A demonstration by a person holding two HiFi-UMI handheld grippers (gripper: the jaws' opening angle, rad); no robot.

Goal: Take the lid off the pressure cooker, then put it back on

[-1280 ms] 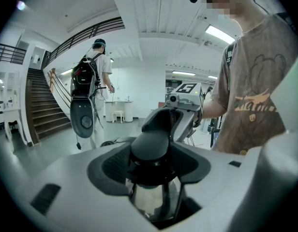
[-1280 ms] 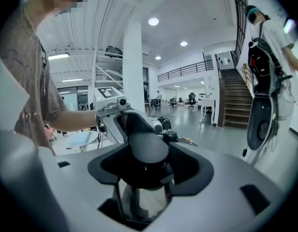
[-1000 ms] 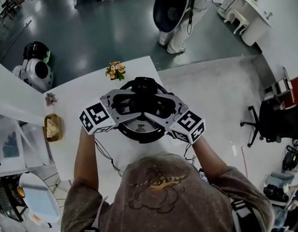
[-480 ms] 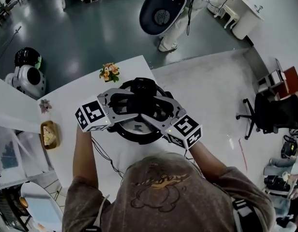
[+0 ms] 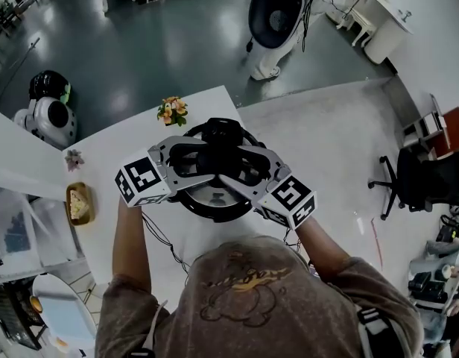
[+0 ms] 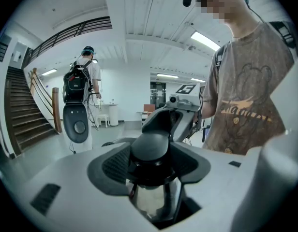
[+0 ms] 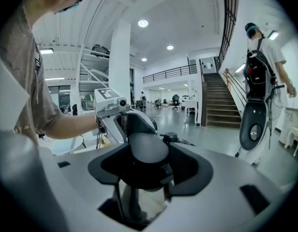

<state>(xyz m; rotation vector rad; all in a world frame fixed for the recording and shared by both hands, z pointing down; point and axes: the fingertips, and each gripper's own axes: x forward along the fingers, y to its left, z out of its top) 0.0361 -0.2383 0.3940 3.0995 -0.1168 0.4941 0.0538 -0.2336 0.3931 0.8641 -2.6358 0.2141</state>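
step: prob lid-off, pre-lift | L claw (image 6: 150,164) from 8 o'clock, R claw (image 7: 141,170) from 4, both clamped on lid knob (image 6: 149,146) | next: prob twist-unlock, lift level off cooker (image 5: 211,213)

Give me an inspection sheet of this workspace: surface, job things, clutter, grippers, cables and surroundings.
Surface: white table.
Job's things: pressure cooker mid-table, with the black lid knob on top.
Clutter: flowers, small posy and wooden tray along the table's edges.
Grippers: left gripper and right gripper both clamp the lid knob from opposite sides.
Cables: black cables trail beside the person's left arm.
Surroundings: standing person, office chair, round white robot.
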